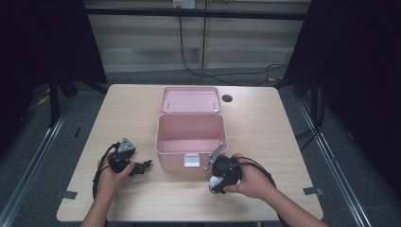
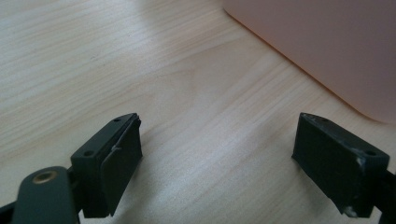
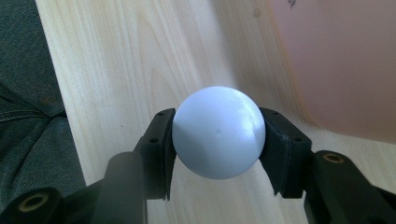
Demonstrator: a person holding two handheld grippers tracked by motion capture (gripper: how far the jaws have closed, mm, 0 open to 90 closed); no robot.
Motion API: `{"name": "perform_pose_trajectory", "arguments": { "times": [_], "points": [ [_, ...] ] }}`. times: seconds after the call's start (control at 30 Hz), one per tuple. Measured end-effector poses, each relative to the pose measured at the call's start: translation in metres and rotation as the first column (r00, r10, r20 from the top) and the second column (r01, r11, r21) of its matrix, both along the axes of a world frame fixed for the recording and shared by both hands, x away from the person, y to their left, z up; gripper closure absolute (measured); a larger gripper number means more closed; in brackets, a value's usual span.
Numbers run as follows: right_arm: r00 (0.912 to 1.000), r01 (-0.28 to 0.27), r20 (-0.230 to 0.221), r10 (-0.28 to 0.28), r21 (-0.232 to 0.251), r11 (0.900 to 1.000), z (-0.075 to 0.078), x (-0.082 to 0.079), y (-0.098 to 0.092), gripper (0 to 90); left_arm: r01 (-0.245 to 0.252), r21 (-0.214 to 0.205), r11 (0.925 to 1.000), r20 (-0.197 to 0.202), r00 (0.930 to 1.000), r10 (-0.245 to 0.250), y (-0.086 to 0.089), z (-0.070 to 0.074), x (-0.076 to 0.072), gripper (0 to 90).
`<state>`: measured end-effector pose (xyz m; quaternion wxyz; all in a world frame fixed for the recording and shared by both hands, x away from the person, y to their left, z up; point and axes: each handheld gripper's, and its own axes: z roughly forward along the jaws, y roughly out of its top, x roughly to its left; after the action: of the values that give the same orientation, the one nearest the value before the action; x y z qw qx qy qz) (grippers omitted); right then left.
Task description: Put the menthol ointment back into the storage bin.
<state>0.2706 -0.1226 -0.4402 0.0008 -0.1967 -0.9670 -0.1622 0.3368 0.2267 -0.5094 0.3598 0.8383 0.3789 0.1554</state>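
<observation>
From the high view, a pink box (image 1: 190, 140) sits in the middle of the worktop (image 1: 265, 123) with its lid (image 1: 191, 99) flipped back and lying flat behind it. The box is open on top, so I think something is meant to go in. The right gripper (image 1: 218, 182) is low at the box's front right corner, held in the person's right hand (image 1: 250, 179). A bit of white peeks out under it, but the hand and the gripper body cover most of that spot. The left gripper (image 1: 142, 166) rests on the worktop well left of the box, pointing toward it. It looks like it is just waiting out of the way.

In the left gripper view, the two black jaws stand wide apart with nothing but bare wood between them. The pink box wall (image 2: 327, 46) fills the top right corner, and its top edge is cut off, so the inside cannot be seen.

In the right gripper view, a white ball (image 3: 218, 132) sits right between the jaws. Both pads press on its sides, so the ball is gripped at its widest part, where it will not slip out easily. The jaws stand about as far apart as the ball is wide. The ball is just beside the pink box, near the worktop's front edge. I cannot tell if it rests on the wood or is lifted a little. Some dark cloth (image 3: 28, 116) shows at the left past the edge.
</observation>
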Motion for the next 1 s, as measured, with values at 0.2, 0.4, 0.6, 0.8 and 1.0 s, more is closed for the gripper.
{"name": "perform_pose_trajectory", "arguments": {
  "times": [0.2,0.4,0.6,0.8,1.0],
  "points": [
    [1.0,-0.004,-0.003,0.004,-0.01,0.9999,0.0,0.0,0.001,49.9,0.0,0.001,1.0,0.0,1.0,0.0,0.0,0.0,0.0,14.7],
    [1.0,0.0,-0.003,0.0,-0.021,0.9998,0.001,0.0,0.003,50.3,0.0,0.0,1.0,0.0,1.0,0.0,0.0,0.0,0.0,14.7],
    [1.0,-0.005,-0.007,0.005,-0.026,0.9996,0.002,-0.001,0.003,50.4,0.0,0.0,1.0,0.0,1.0,0.0,0.0,0.0,0.0,14.7],
    [0.9999,-0.012,-0.006,0.011,-0.017,0.9998,0.007,-0.001,0.003,50.5,0.0,0.0,1.0,0.0,1.0,0.0,0.0,0.0,0.0,14.7],
    [1.0,-0.003,-0.009,0.002,-0.015,0.9999,0.016,0.001,-0.004,50.5,0.0,0.0,1.0,0.0,1.0,0.0,0.0,0.0,0.0,14.7]
  ]
}}
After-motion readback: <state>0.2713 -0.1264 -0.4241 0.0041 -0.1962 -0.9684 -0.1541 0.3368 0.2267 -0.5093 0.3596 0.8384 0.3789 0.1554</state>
